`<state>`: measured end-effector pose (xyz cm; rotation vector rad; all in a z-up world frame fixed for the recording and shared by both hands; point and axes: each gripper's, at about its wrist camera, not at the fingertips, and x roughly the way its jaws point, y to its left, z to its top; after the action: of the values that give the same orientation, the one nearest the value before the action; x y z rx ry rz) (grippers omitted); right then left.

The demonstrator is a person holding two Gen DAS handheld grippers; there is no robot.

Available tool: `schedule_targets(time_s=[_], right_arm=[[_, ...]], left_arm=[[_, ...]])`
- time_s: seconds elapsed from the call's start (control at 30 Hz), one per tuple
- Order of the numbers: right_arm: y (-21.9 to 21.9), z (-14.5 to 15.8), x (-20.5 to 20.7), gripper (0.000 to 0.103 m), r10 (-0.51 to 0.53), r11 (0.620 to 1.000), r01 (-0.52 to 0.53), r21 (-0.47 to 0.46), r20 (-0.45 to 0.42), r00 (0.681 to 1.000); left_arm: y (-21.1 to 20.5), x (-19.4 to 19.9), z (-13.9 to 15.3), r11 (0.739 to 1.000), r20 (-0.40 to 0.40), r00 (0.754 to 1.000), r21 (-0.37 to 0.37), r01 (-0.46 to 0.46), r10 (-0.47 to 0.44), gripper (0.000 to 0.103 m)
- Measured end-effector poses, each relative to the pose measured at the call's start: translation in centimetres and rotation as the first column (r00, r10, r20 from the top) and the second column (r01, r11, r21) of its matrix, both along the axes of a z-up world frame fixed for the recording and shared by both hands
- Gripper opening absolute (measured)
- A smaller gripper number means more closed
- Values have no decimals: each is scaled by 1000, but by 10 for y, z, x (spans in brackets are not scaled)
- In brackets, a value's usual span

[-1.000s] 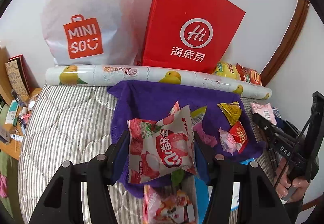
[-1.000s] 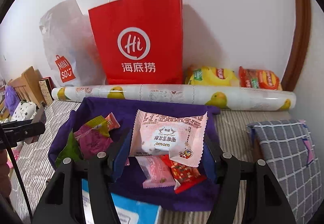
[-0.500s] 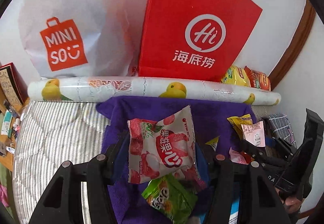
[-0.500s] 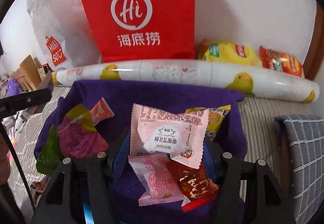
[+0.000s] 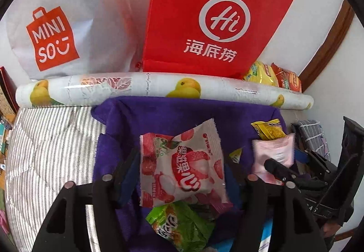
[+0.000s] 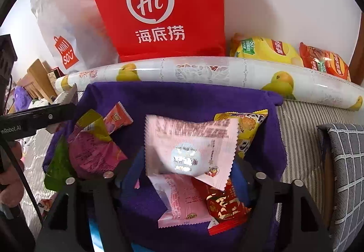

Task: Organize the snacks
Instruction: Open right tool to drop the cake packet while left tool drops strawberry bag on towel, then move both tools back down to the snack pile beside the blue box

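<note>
Over the purple cloth [image 5: 173,115], both the left hand-held gripper [image 5: 182,167] and the right hand-held gripper [image 6: 188,161] are opening, releasing the lychee packet [image 5: 182,161] and the pink packet [image 6: 191,140].

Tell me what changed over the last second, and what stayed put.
Both grippers came down closer over the purple cloth. The left gripper is opening around the lychee jelly packet, and the right gripper is opening around the pale pink packet, which looks blurred, as if slipping free. The red bag, the white Miniso bag and the fruit-print roll stayed in place.
</note>
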<state>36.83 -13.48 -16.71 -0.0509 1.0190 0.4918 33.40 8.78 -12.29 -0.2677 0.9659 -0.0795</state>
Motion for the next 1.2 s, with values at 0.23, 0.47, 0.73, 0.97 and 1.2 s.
schedule_targets(time_s=[0.23, 0.47, 0.73, 0.97, 1.2], right_arm=[[-6, 21, -12, 85, -10, 999, 8, 42, 49, 999], [-16, 50, -41, 85, -58, 995, 50, 84, 92, 994], [-21, 86, -105, 85, -41, 995, 22, 96, 200, 979], [-18, 88, -155, 70, -6, 992, -11, 124, 141, 990], [-4, 68, -207, 61, 50, 988, -58, 146, 57, 997]], left_arm=[[-4, -16, 15, 1000, 26, 1000, -4, 7, -7, 79], [-7, -46, 35, 1000, 47, 999, -2, 18, -18, 79], [-3, -99, 52, 1000, 70, 998, 13, -12, 11, 79], [8, -145, 49, 999, 54, 998, 30, -43, 42, 79], [31, -179, 38, 994, 24, 995, 29, -102, 101, 79]])
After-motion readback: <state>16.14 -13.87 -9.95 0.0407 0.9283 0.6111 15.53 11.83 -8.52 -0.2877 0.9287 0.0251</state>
